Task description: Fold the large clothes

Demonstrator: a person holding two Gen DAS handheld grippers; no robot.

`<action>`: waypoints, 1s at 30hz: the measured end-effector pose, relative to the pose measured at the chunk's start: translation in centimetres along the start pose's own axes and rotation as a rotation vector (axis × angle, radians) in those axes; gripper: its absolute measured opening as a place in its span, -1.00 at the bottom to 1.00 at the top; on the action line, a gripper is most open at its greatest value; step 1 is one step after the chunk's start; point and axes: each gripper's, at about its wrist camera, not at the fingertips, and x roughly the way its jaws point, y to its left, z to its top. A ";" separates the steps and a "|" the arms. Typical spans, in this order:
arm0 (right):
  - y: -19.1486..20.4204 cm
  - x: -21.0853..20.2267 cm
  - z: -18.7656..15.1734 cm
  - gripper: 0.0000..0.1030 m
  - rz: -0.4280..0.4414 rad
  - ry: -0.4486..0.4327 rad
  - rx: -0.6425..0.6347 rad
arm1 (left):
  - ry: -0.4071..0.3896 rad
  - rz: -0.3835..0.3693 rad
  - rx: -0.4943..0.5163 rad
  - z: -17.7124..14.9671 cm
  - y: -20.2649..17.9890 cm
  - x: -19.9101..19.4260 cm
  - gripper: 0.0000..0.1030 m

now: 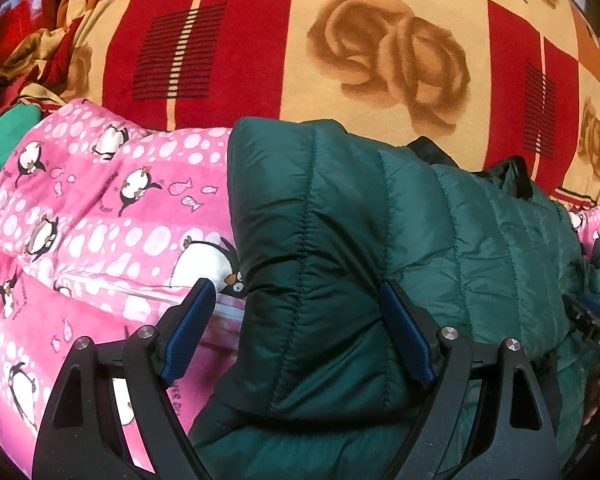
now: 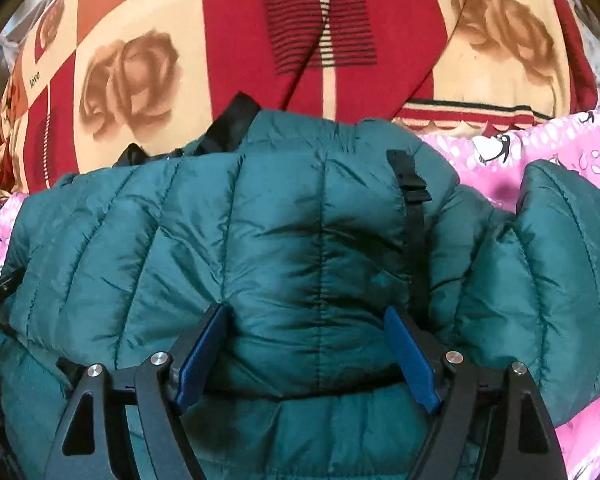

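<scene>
The dark green quilted puffer jacket lies puffed up on a pink penguin blanket, just ahead of both claws. The left gripper stands wide, its fingers straddling a folded jacket edge. The right gripper is likewise spread over the jacket's bulk. Only the right view shows a black buckled strap beyond its right finger; the left shows a green cloth far left.
</scene>
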 end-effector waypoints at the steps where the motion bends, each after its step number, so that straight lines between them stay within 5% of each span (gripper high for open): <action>1: 0.0 -0.5 0.2 0.52 0.005 -0.008 0.002 | -0.003 0.003 0.003 -0.1 0.0 -0.5 0.63; 5: -1.4 -4.1 -0.1 0.52 0.036 -0.073 0.019 | -0.033 -0.014 0.023 -0.8 -0.9 -3.7 0.63; 13: -8.0 -8.8 -0.7 0.52 -0.135 -0.147 0.011 | -0.054 -0.071 0.002 -3.0 -4.5 -9.4 0.63; 20: -14.8 -10.1 -0.7 0.52 -0.217 -0.224 0.128 | -0.031 -0.099 -0.052 -3.4 -6.8 -11.8 0.63; 25: -18.1 -11.4 -0.3 0.52 -0.256 -0.270 0.196 | -0.088 -0.078 -0.063 -3.2 -7.6 -13.7 0.63; 30: -20.7 -12.8 -0.7 0.52 -0.289 -0.298 0.269 | -0.069 -0.051 -0.089 -2.6 -7.7 -12.3 0.63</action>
